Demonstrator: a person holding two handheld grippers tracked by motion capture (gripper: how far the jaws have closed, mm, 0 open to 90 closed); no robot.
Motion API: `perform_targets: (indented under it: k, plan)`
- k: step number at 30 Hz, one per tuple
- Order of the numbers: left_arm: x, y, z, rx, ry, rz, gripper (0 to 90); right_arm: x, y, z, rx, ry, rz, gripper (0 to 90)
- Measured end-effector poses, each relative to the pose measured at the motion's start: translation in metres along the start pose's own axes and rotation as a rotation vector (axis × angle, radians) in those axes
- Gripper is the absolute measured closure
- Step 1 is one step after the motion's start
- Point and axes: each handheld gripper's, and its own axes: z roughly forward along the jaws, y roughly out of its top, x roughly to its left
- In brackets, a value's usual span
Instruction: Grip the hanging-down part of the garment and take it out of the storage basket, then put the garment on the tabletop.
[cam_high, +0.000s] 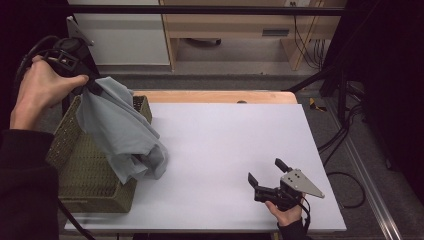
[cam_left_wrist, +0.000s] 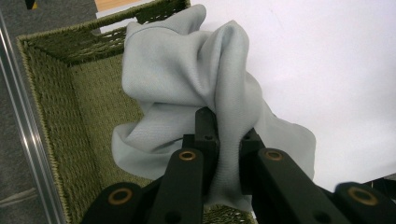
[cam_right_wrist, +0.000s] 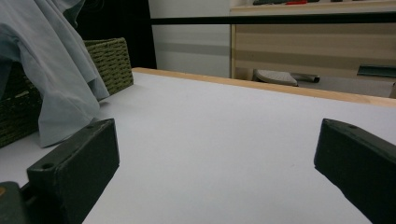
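Note:
A grey cloth (cam_high: 122, 132) hangs from my left gripper (cam_high: 90, 86), which is raised above the left side of the table and shut on its upper corner. The lower folds drape over the rim of a green woven basket (cam_high: 85, 175) and onto the white table. In the left gripper view the cloth (cam_left_wrist: 187, 79) is pinched between the black jaws of the left gripper (cam_left_wrist: 226, 135), with the basket (cam_left_wrist: 79, 107) below. My right gripper (cam_high: 267, 172) rests low near the front right of the table, open with nothing between its fingers (cam_right_wrist: 74, 163). The cloth (cam_right_wrist: 51, 65) and basket (cam_right_wrist: 109, 60) sit at its far left.
The white table top (cam_high: 225, 140) has a wooden strip along its far edge. Behind it stand wooden furniture (cam_high: 235, 25) and a black bar. Cables (cam_high: 345, 135) trail on the floor at the right. A metal rail (cam_left_wrist: 28, 140) runs beside the basket.

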Motion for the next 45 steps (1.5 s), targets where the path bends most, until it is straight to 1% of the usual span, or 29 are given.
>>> perform_targets:
  k: [3,6,9,17,20,22,23,25,26,29,30,31,33,34,35,36,37,39,40,42,43,44,45]
  plan:
    - [-0.002,0.001,-0.001,0.002,0.002,0.005,83.7,-0.001,0.0,-0.001,0.004,-0.003,0.007,0.2]
    - [-0.004,0.002,-0.003,-0.008,0.002,0.007,83.8,-0.001,0.001,-0.001,0.003,-0.005,0.009,0.2]
    - [-0.009,0.003,-0.004,-0.016,-0.001,0.019,83.8,-0.002,0.001,-0.001,0.007,-0.005,0.007,0.2]
    - [-0.035,0.007,-0.011,-0.046,-0.018,0.077,83.9,-0.001,0.001,-0.002,0.005,0.003,-0.002,0.2]
    - [-0.048,0.009,-0.014,-0.059,-0.022,0.114,83.9,-0.001,0.002,-0.002,0.004,0.002,0.003,0.2]
    - [-0.059,0.011,-0.015,-0.063,-0.032,0.132,83.9,-0.001,0.002,-0.003,0.009,0.001,0.003,0.2]
    - [-0.064,0.012,-0.015,-0.06,-0.037,0.144,83.9,-0.002,0.002,-0.003,0.003,0.002,0.001,0.2]
    - [-0.076,0.014,-0.014,-0.057,-0.038,0.17,83.9,-0.002,0.002,-0.004,0.007,0.004,0.003,0.2]
    - [-0.082,0.016,-0.013,-0.056,-0.036,0.186,83.9,-0.001,0.002,-0.004,0.008,0.005,0.003,0.2]
    - [-0.101,0.019,-0.011,-0.058,-0.048,0.231,83.9,-0.001,0.002,-0.003,0.007,0.006,0.005,0.2]
    - [-0.109,0.021,-0.01,-0.055,-0.054,0.252,83.9,-0.002,0.002,-0.003,0.005,0.006,0.002,0.2]
    - [-0.114,0.022,-0.009,-0.054,-0.055,0.266,83.9,-0.002,0.002,-0.004,0.007,0.005,0.001,0.2]
    - [-0.126,0.024,-0.006,-0.053,-0.062,0.302,83.9,-0.002,0.002,-0.004,0.005,0.003,0.004,0.2]
    - [-0.133,0.024,-0.004,-0.051,-0.067,0.311,83.9,-0.001,0.002,-0.004,0.007,0.006,0.014,0.2]
    - [-0.139,0.024,-0.003,-0.053,-0.064,0.333,83.9,-0.001,0.002,-0.004,0.0,0.004,0.014,0.2]
    - [-0.145,0.025,-0.002,-0.053,-0.077,0.346,83.9,-0.001,0.002,-0.004,0.006,0.008,0.021,0.2]
    - [-0.149,0.026,-0.002,-0.053,-0.081,0.367,83.9,-0.001,0.002,-0.005,0.008,0.005,0.014,0.2]
    - [-0.159,0.027,0.001,-0.058,-0.097,0.38,83.9,-0.001,0.002,-0.004,0.005,0.008,0.01,0.2]
    - [-0.164,0.027,0.003,-0.067,-0.109,0.388,83.9,0.0,0.003,-0.005,0.008,0.006,0.018,0.2]
    - [-0.172,0.028,0.006,-0.077,-0.116,0.402,83.9,0.0,0.003,-0.005,-0.001,0.023,0.025,0.2]
    - [-0.174,0.028,0.007,-0.074,-0.12,0.412,83.9,-0.002,0.003,-0.006,0.004,0.019,0.002,0.2]
    - [-0.179,0.028,0.009,-0.077,-0.119,0.416,83.9,-0.002,0.002,-0.005,0.001,0.018,-0.008,0.2]
    - [-0.182,0.029,0.01,-0.077,-0.122,0.425,83.9,-0.001,0.003,-0.006,0.007,0.015,0.015,0.2]
